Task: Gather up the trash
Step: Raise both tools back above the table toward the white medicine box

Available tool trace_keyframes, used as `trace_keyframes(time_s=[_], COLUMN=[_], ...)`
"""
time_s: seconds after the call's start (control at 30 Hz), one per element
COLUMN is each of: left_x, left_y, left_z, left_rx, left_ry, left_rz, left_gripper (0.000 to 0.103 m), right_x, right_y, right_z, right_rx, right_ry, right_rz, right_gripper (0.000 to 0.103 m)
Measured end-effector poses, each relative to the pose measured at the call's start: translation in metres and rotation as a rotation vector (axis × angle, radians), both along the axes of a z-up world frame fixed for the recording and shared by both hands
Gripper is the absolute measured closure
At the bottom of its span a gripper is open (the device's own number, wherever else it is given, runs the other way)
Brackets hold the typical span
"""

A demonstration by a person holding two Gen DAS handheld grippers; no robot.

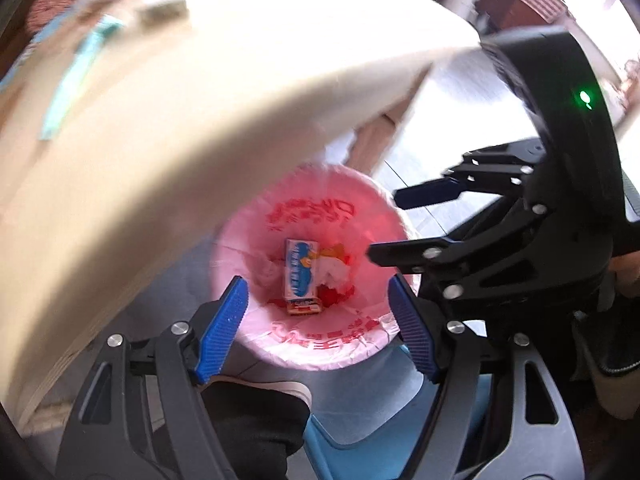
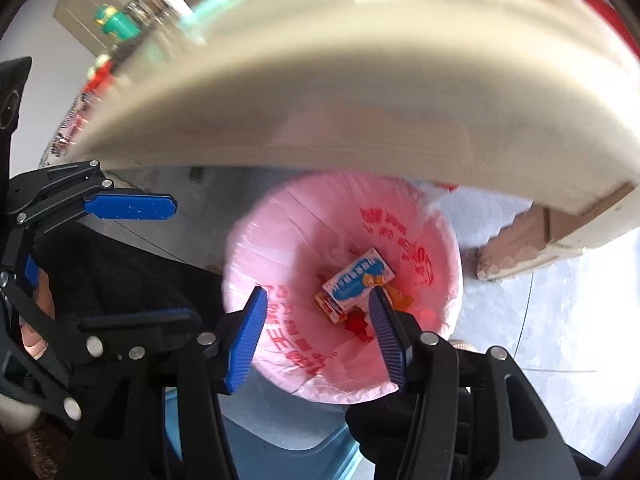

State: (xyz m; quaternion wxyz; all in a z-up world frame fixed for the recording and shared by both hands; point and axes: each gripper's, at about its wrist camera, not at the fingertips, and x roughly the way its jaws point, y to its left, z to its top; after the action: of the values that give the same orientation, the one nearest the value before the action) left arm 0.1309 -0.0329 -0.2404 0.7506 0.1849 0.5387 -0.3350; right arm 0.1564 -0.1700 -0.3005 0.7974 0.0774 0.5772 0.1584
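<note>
A bin lined with a pink bag point(image 1: 256, 336) point(image 2: 264, 248) stands on the floor under a table edge. At its bottom lie a white and blue box point(image 1: 301, 269) point(image 2: 356, 280), a small red and orange box point(image 1: 305, 306) point(image 2: 330, 306) and crumpled wrappers point(image 1: 336, 272). My left gripper point(image 1: 318, 326) hangs open above the bin with nothing between its blue pads. My right gripper point(image 2: 318, 336) is open above the same bin, also empty. In the left wrist view the right gripper point(image 1: 396, 220) shows at the right. The left gripper point(image 2: 132, 256) appears at the left of the right wrist view.
A pale table top point(image 1: 192, 128) point(image 2: 360, 92) overhangs the bin, blurred. Bottles and jars point(image 2: 132, 16) stand on the table's far side. A table leg point(image 2: 516, 240) meets the grey floor point(image 2: 560, 320) right of the bin. A blue stool point(image 1: 360, 428) and dark trouser legs lie below.
</note>
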Motion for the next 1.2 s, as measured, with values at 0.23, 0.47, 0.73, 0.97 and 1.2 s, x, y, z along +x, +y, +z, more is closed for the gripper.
trace_keyframes(time_s=[0.23, 0.47, 0.73, 0.97, 1.2], left_x=[0.015, 0.061, 0.123, 0.16, 0.196], left_y=[0.034, 0.057, 0.06, 0.044, 0.031], left_z=[0.072, 0.134, 0.143, 0.145, 0.134], left_rx=[0.029, 0.034, 0.08, 0.123, 0.15], left_ry=[-0.095, -0.136, -0.109, -0.109, -0.087], left_rz=[0.175, 0.291, 0.337, 0.312, 0.304], left_gripper=[0.025, 0.023, 0.021, 0.021, 0.021], right_x=[-0.002, 0.018, 0.055, 0.103, 0.153], right_y=[-0.004, -0.016, -0.013, -0.014, -0.012], right_z=[0.087, 0.172, 0.217, 0.22, 0.215], right_rx=[0.044, 0.0, -0.076, -0.089, -0.113], right_ry=[-0.13, -0.269, -0.326, -0.3, -0.289], right_rz=[0.004, 0.034, 0.1, 0.134, 0.178], right_gripper=[0.038, 0.02, 0.012, 0.01, 0.01])
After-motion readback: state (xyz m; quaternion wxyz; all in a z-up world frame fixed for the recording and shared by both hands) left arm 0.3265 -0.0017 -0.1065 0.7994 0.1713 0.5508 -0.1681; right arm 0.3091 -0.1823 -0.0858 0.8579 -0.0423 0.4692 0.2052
